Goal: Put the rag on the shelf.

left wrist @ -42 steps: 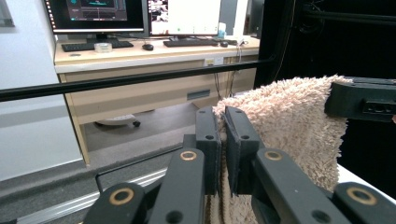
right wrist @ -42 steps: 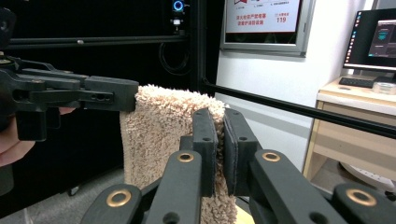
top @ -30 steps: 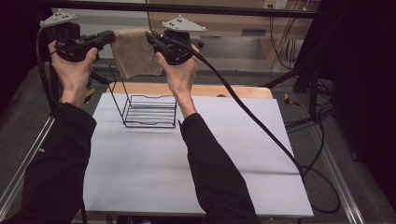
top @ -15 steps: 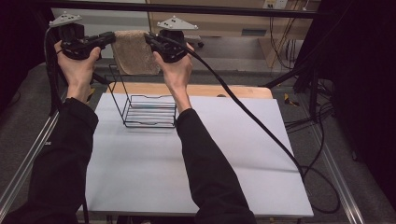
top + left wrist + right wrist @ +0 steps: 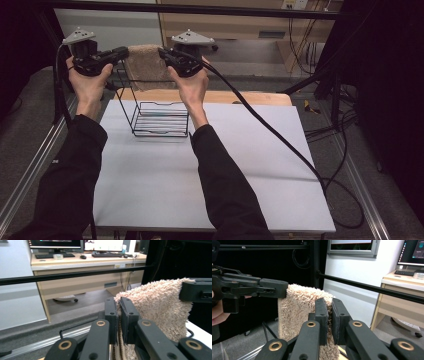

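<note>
High view, both tools, left (image 5: 121,52) and right (image 5: 163,53), pinching towel (image 5: 145,65), unchanged above wire rack (image 5: 160,117).

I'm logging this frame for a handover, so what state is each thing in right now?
Beige fluffy towel: lifted in the air, stretched between both grippers, hanging down above the rack.
Black wire rack: upright on the table, nothing in it.
Left gripper: shut on the towel's upper corner.
Right gripper: shut on the towel's other upper corner.
White table: bears the rack.
</note>
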Motion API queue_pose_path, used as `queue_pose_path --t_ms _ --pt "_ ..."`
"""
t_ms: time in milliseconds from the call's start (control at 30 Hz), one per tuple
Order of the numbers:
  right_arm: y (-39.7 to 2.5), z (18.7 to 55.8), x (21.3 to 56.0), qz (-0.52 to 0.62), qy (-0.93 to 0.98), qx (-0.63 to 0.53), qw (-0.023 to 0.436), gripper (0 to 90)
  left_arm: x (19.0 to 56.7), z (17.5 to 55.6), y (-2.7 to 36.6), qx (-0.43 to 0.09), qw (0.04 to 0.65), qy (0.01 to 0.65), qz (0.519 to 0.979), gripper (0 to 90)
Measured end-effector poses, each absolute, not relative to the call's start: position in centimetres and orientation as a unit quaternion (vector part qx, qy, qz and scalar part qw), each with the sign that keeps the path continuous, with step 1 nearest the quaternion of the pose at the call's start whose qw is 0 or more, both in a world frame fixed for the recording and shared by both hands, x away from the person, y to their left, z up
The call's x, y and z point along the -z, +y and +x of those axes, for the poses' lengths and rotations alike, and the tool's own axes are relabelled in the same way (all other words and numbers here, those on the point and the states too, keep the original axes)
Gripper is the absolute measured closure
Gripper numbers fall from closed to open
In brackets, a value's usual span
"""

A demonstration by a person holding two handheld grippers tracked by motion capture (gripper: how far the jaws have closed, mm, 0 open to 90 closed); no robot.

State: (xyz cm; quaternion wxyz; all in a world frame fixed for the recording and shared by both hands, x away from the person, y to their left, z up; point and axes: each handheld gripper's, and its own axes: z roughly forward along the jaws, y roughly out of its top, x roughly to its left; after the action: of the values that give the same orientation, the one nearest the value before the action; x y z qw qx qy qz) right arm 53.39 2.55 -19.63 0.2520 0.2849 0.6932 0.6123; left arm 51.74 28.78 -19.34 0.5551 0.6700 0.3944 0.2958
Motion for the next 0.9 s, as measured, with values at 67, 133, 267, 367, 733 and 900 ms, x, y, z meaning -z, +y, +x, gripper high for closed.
queue_pose_path --t_ms 67,133,267,367,733,900 --pt "2.4 53.2 20.0 0.286 0.693 -0.614 0.247 84.6 19.7 51.4 28.7 -0.296 0.553 0.392 0.673 84.2" --pt "2.3 53.0 20.4 0.285 0.695 -0.613 0.244 84.6 20.0 51.2 28.7 -0.295 0.552 0.391 0.674 84.2" --pt "2.4 52.6 20.8 0.282 0.699 -0.610 0.245 84.5 20.5 50.7 28.9 -0.293 0.549 0.389 0.679 84.2" --pt "2.4 52.5 21.2 0.282 0.700 -0.609 0.244 84.4 20.7 50.3 29.0 -0.291 0.550 0.384 0.682 84.2" --pt "2.2 51.6 21.7 0.272 0.705 -0.605 0.250 83.8 21.2 48.8 29.1 -0.285 0.555 0.375 0.686 84.1" --pt "2.3 51.3 21.8 0.262 0.707 -0.605 0.255 83.8 21.1 48.4 29.3 -0.285 0.559 0.373 0.683 84.1"
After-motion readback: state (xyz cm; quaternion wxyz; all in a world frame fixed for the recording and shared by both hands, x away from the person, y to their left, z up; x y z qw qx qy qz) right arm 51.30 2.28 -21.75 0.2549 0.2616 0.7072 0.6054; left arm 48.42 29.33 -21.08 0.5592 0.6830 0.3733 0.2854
